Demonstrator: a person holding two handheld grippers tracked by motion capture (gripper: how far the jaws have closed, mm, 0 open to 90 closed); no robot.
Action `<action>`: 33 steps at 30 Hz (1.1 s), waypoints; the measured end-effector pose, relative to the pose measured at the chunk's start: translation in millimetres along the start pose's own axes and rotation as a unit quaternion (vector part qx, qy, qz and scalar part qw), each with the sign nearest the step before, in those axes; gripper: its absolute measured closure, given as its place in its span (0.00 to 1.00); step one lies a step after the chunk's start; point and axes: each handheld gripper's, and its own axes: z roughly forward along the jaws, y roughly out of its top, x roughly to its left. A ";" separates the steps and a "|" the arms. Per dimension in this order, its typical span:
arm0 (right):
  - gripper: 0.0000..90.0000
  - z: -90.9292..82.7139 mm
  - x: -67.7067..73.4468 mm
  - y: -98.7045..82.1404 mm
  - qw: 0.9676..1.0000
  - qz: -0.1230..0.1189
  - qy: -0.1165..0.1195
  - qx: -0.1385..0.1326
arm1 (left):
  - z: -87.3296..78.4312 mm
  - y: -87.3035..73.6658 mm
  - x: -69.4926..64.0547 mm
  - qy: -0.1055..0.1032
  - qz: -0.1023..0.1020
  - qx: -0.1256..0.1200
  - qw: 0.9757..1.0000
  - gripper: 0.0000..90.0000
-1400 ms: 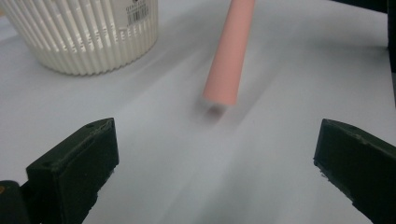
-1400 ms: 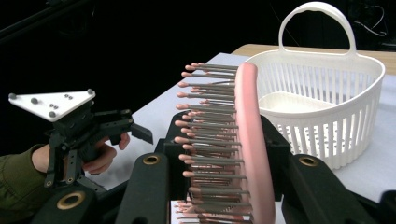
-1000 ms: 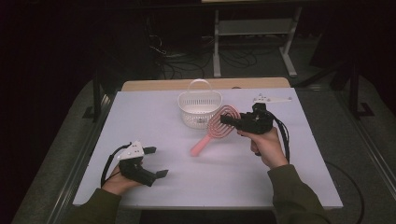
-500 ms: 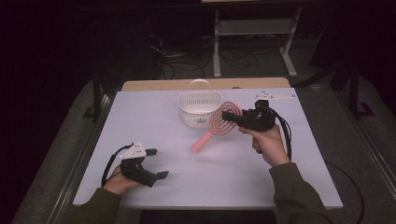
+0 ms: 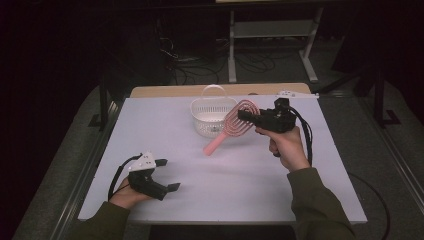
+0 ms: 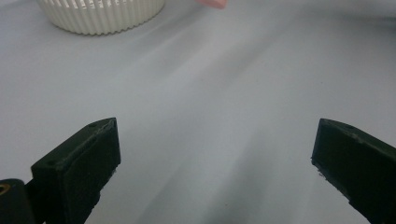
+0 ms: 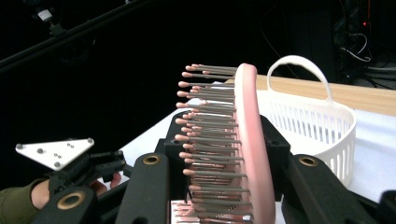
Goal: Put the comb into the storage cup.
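The room is dark, with light falling mainly on the white-topped bench (image 5: 150,125). Past the bench's far edge a strip of bare wood (image 5: 175,91) shows. Beyond that, cables (image 5: 185,62) lie tangled on the grey floor (image 5: 60,165), beside a pale metal stand (image 5: 270,35) with a low shelf

The room is dark all around, and light from above makes the white table (image 5: 200,190) bright. Shadows on it are soft and faint. In the left gripper view the black jaws look a bit fuzzy up close. In the right gripper view the pink hairbrush (image 7: 243,154) looks sharp, the background black.
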 end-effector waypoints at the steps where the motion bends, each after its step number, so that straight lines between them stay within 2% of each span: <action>1: 0.70 0.0 0.1 1.9 1.000 0.000 -0.001 -0.001 | 0.1 0.1 -0.2 0.002 0.001 0.002 1.000 0.01; 8: 0.70 -0.1 2.4 18.8 1.000 -0.006 -0.002 -0.009 | -0.7 0.6 -0.3 0.004 0.000 0.000 1.000 0.01; 20: 0.70 -0.5 -0.1 38.5 1.000 -0.001 -0.005 -0.029 | -0.1 0.8 -1.3 0.007 -0.002 0.004 1.000 0.01; 33: 0.70 5.4 -7.9 58.0 0.998 0.004 -0.032 -0.052 | 0.2 0.5 -1.1 0.006 0.001 0.008 1.000 0.01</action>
